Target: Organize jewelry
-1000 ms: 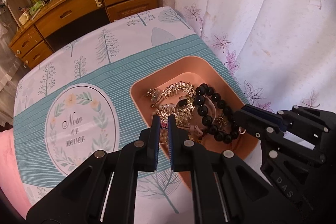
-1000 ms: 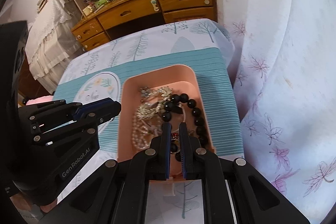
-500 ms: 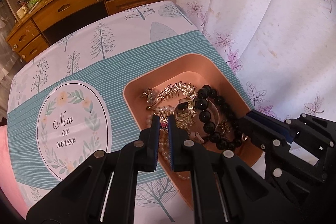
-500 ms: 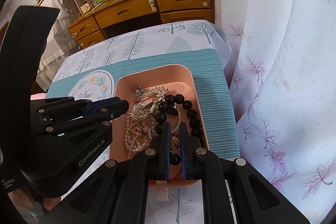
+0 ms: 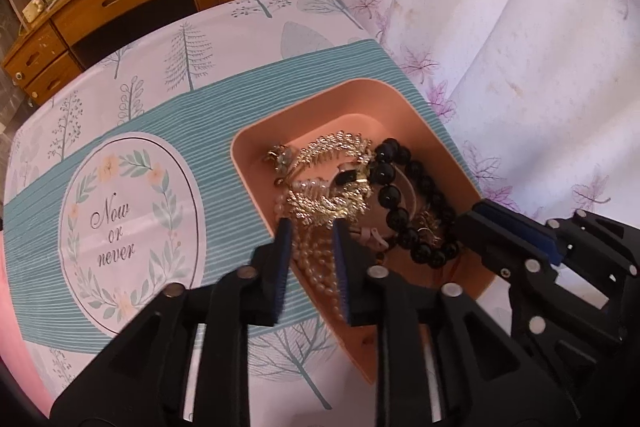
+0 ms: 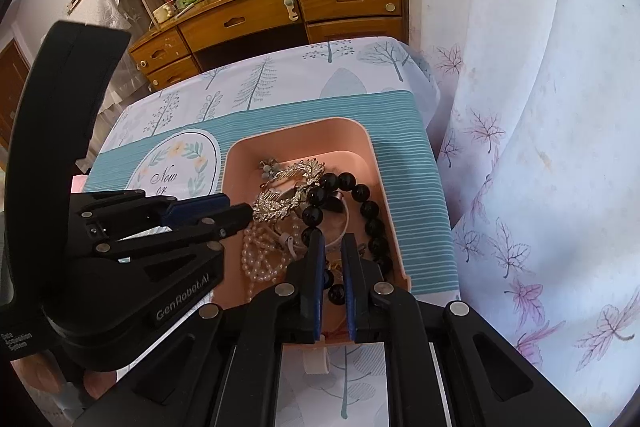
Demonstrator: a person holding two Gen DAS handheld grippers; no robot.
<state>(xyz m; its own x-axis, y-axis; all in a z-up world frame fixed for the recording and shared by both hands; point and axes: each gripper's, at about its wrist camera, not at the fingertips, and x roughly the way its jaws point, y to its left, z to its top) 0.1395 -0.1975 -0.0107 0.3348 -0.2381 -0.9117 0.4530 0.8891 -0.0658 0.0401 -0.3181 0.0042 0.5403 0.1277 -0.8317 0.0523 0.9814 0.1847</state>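
A pink tray (image 5: pixel 404 107) sits on the counter (image 5: pixel 192 39) near its curtain-side edge, heaped with tangled jewelry. A black bead bracelet (image 5: pixel 390 173) curls along the tray's right side, gold leaf pieces (image 5: pixel 332 203) lie in the middle, and a pearl strand (image 5: pixel 316 259) trails toward the near wall. The left tool (image 5: pixel 309 227) hangs open over the pearls, gripping nothing. The right tool (image 6: pixel 333 241) hovers above the beads with a narrow gap between its fingers, also holding nothing.

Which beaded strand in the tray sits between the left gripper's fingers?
The white pearl strand, small pale beads running between the left gripper fingers. The black bead bracelet, with large dark beads, lies farther right.
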